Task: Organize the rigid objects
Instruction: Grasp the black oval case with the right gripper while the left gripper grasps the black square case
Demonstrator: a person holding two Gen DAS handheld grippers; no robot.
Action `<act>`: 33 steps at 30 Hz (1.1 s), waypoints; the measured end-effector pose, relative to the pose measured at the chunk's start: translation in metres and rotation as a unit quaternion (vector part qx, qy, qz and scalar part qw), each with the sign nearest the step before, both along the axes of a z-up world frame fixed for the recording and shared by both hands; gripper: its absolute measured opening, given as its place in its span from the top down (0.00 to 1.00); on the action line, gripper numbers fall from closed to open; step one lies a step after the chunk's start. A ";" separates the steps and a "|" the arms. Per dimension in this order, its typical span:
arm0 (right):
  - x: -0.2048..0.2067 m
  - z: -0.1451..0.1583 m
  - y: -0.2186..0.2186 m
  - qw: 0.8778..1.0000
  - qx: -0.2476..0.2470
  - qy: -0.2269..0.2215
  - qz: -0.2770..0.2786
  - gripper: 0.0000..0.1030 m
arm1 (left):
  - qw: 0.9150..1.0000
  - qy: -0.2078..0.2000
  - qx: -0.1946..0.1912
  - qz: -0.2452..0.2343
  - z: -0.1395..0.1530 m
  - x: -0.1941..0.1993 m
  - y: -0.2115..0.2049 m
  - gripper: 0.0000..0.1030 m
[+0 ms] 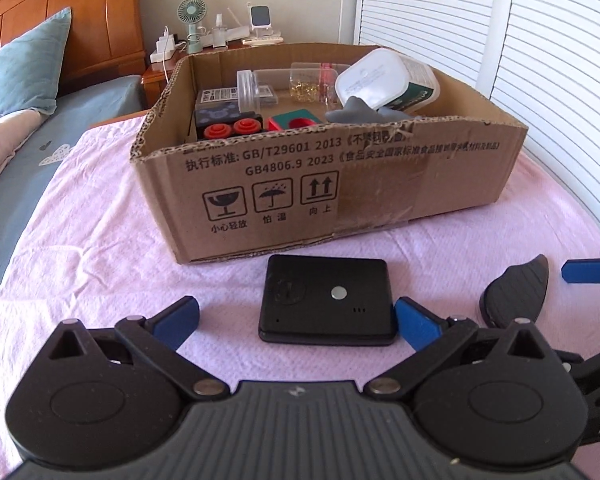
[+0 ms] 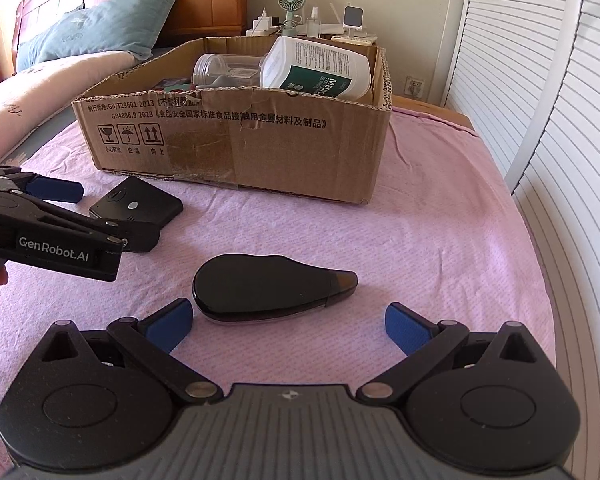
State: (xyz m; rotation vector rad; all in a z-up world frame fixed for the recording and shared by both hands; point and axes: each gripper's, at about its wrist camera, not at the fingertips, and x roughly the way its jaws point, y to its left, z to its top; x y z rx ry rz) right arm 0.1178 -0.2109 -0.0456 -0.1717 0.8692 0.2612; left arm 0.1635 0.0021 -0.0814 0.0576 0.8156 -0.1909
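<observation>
left gripper (image 1: 296, 322): jaws wide apart, nothing held. Right pad (image 1: 416, 322) is touching or just beside the flat black box (image 1: 327, 300), left pad well off it, so you're off-centre.
right gripper (image 2: 287, 326): also spread open & empty, low behind the teardrop-shaped black gadget (image 2: 268, 288), left pad near its fat end.
where stuff is: both black things lie on the pink cloth (image 2: 440, 240) in front of the cardboard box (image 1: 380, 184), w/ the flat one closest to its front wall.
risk 1: close the left now and imo one pad just shoves the flat box sideways instead of pinching it. Shift right first.
risk 2: gadget's glossy and tapered, prob squirts out if you pinch near the thin tip.
risk 3: grippers are close to each other, easy to bump.
risk 4: cardboard box already pretty full (jars, white bottle (image 2: 320, 68)), a drop could land on them.
room: cloth open to the right; shutter doors (image 2: 540, 100) beyond the bed edge; front wall torn & fairly tall, lift clear over it.
</observation>
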 end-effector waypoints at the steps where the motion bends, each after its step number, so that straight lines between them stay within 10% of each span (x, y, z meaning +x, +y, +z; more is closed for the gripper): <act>1: 0.000 0.000 0.000 1.000 0.000 0.000 0.000 0.00 | 1.000 -0.002 0.000 -0.004 0.000 0.001 -0.002 0.00; 6: -0.001 0.000 -0.001 1.000 0.001 -0.002 0.003 0.00 | 1.000 -0.001 -0.002 -0.022 0.002 0.006 -0.010 0.04; 12: -0.001 -0.001 0.001 1.000 0.003 -0.007 0.007 0.00 | 0.999 -0.010 -0.003 -0.031 0.007 0.006 -0.012 0.33; 33: 0.017 -0.001 0.009 0.999 0.007 -0.015 0.045 0.08 | 0.999 -0.001 -0.004 -0.052 0.008 -0.003 0.002 0.25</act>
